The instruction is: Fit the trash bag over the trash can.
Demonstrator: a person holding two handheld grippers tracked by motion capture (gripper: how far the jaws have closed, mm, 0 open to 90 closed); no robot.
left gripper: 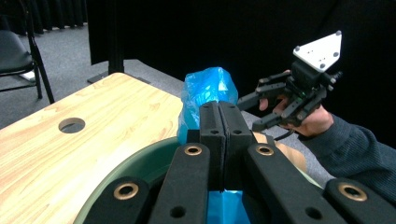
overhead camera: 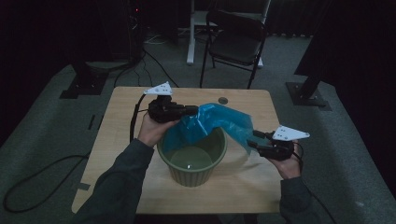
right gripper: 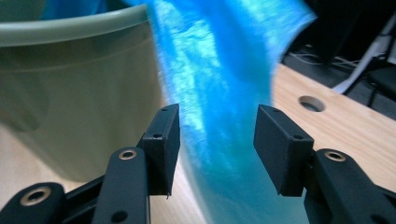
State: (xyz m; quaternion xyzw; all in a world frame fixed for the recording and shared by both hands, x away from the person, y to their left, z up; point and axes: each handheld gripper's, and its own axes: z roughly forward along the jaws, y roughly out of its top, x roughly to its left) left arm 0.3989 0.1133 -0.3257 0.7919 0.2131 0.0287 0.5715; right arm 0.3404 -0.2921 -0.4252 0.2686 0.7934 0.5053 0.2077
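Blue plastic bag [overhead camera: 219,122], thin, crinkled, translucent

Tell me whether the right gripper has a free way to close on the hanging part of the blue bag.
Probably yes. The right gripper has its jaws open, and the blue bag hangs straight ahead beside the green bin, with nothing between. The left gripper pinches the bag at the far rim.
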